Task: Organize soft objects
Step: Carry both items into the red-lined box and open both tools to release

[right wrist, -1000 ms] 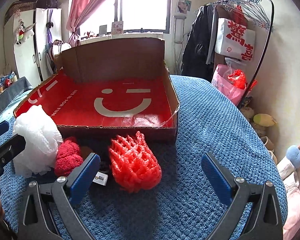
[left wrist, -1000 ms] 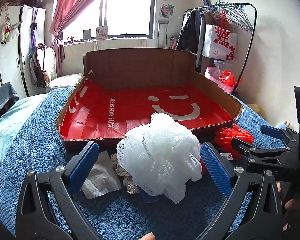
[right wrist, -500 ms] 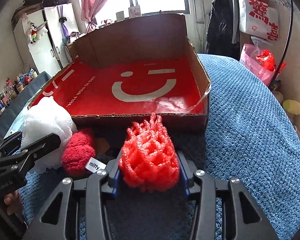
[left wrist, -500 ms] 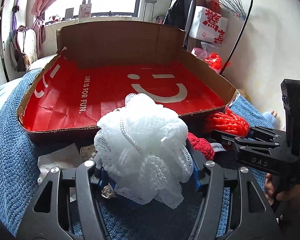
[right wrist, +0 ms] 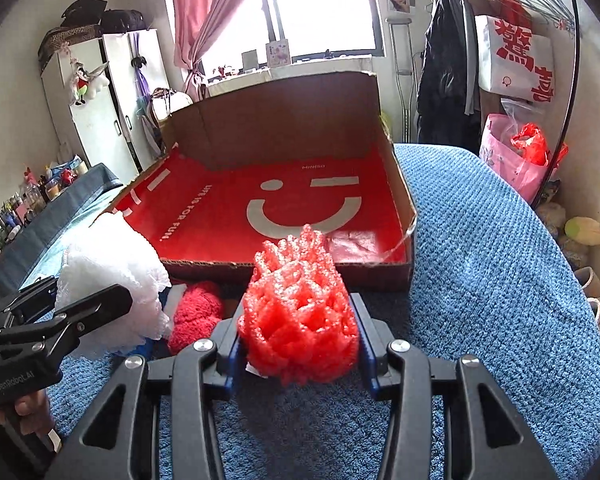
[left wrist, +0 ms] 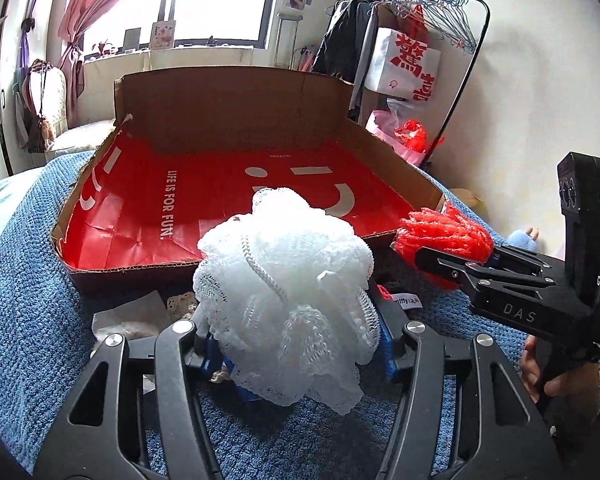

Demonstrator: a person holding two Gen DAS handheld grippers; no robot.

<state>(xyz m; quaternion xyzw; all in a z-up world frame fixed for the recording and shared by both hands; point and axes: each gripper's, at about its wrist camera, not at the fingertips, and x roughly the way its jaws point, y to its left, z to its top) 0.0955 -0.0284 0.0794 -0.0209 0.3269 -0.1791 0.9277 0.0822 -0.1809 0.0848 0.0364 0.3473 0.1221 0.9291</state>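
We see the cardboard box (right wrist: 396,184) floor bare and open from above; its low front wall (right wrist: 284,270) stands between us and it, and the blanket (right wrist: 492,248) rightward lies free.

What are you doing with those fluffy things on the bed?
A person is tidying soft things with a grabbing tool in each hand. The left tool is squeezed on a white mesh bath puff, and the right tool is squeezed on a red foam net. Both sit just in front of a big cardboard box with a red smiley bottom, which has nothing in it yet. A fuzzy red thing lies on the blue blanket between them.
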